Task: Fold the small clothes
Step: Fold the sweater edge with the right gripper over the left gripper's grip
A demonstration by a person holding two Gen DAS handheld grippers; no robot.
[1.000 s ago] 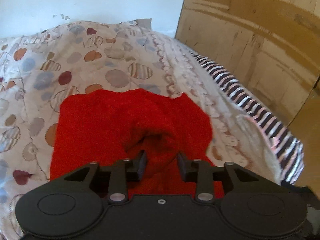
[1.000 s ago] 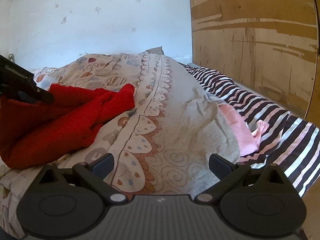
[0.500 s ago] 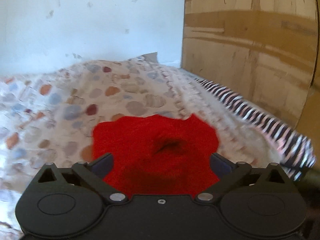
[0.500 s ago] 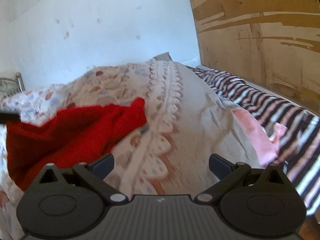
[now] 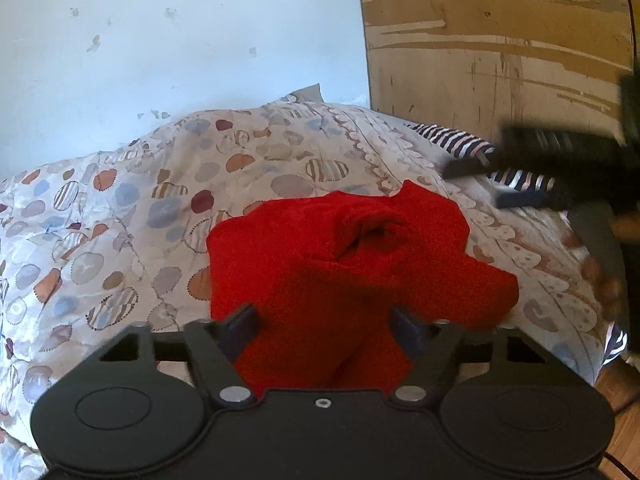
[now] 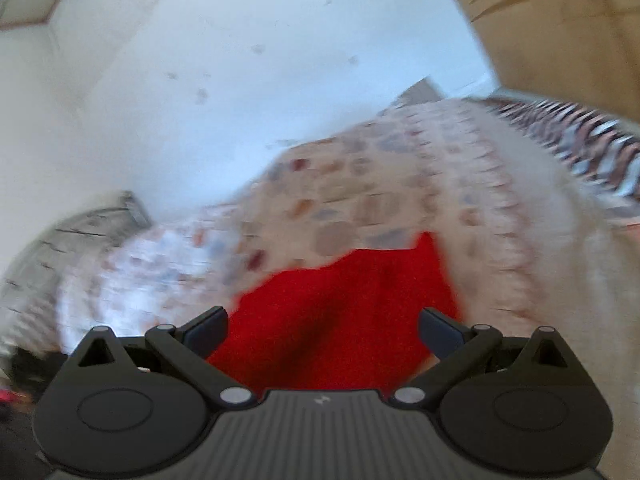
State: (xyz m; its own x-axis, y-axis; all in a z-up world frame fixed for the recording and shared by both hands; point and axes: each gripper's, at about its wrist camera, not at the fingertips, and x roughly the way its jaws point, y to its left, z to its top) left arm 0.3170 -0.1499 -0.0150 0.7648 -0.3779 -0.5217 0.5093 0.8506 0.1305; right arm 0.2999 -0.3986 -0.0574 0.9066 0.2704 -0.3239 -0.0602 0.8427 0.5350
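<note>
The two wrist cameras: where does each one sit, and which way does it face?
Left wrist: sits on the left gripper, facing along its closing fingers over the red garment between them; the blurred right gripper shows at right.
Right wrist: sits on the right gripper, tilted and blurred, facing the garment's edge and the wall; only its open fingers show.
Shared: the garment, quilt, striped sheet, wall.

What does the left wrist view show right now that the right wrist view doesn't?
Only the left wrist view shows the right gripper from outside, blurred over the striped sheet, and the left gripper, closing around the red garment.

Only the right wrist view shows the metal bed frame at far left.

Both show the red garment on the patterned quilt, the white wall and the wooden panel.
</note>
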